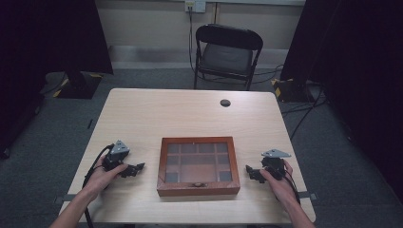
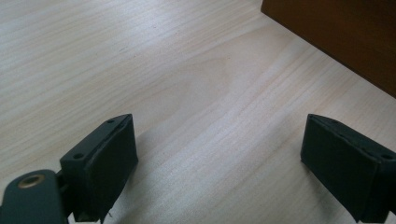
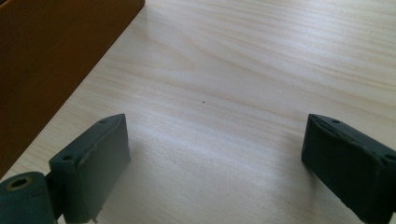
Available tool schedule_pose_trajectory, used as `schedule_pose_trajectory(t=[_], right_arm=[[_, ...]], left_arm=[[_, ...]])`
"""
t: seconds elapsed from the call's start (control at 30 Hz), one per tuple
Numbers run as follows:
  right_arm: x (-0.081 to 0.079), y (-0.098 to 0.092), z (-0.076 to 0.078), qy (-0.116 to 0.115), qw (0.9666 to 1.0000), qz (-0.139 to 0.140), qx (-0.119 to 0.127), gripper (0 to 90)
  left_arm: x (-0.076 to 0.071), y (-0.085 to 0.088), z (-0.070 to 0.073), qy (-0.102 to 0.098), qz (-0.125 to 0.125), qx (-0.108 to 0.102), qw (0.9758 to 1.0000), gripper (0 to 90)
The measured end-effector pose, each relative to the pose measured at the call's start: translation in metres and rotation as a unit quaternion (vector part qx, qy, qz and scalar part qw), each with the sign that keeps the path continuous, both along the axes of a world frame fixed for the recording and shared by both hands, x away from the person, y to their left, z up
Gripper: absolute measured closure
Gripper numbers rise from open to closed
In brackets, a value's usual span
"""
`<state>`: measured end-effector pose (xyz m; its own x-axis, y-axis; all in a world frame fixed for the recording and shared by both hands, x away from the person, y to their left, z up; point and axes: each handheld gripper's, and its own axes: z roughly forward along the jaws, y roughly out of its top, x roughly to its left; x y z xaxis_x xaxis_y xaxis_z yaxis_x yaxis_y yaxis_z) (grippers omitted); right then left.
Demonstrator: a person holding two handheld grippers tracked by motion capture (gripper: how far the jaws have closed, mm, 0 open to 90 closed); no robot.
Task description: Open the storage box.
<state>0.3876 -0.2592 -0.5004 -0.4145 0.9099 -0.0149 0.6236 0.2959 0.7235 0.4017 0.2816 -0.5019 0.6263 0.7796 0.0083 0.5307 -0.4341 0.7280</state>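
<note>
Brown wooden box with a glass lid over small compartments (image 1: 198,165) sits lower centre of the high view, on the pale wood-grain table (image 1: 190,114), lid down.

Left gripper (image 1: 135,169) — lower left, resting on the table just beside the box; jaws wide apart, bare tabletop between them. In its own view the box wall (image 2: 341,37) fills the upper right corner.

Right gripper (image 1: 252,172) — lower right, jaws likewise spread, holding nothing; box wall (image 3: 51,56) at upper left.

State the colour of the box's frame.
Reddish-brown wood on the box, seen best in the high view.
</note>
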Motion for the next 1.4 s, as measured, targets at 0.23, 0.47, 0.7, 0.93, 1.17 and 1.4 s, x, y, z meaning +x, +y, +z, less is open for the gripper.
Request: schedule_pose_trajectory(t=[0.23, 0.47, 0.7, 0.93, 1.17, 1.4], right_arm=[[0.002, 0.000, 0.007, 0.015, 0.9999, -0.002, 0.001, 15.4], [-0.005, 0.001, 0.028, 0.002, 0.9993, 0.026, 0.027, 23.3], [-0.009, 0.008, 0.053, -0.004, 0.9963, 0.066, 0.055, 28.4], [-0.017, 0.019, 0.068, 0.009, 0.9900, 0.114, 0.082, 37.1], [-0.026, 0.042, 0.081, 0.014, 0.9769, 0.183, 0.109, 44.3], [-0.034, 0.071, 0.087, 0.018, 0.9629, 0.241, 0.120, 51.5]], left_arm=[[0.000, 0.000, 0.000, 0.000, 0.001, 0.001, 1.0000, 9.5], [0.000, 0.000, 0.000, 0.000, 0.001, 0.000, 1.0000, 9.5], [0.000, 0.000, 0.000, 0.000, 0.002, -0.001, 1.0000, 9.4], [0.000, 0.000, 0.000, -0.001, 0.002, -0.001, 1.0000, 9.4], [0.000, 0.000, 0.000, -0.001, 0.002, -0.001, 1.0000, 9.4], [0.000, 0.000, 0.000, -0.001, 0.003, 0.001, 1.0000, 8.9]])
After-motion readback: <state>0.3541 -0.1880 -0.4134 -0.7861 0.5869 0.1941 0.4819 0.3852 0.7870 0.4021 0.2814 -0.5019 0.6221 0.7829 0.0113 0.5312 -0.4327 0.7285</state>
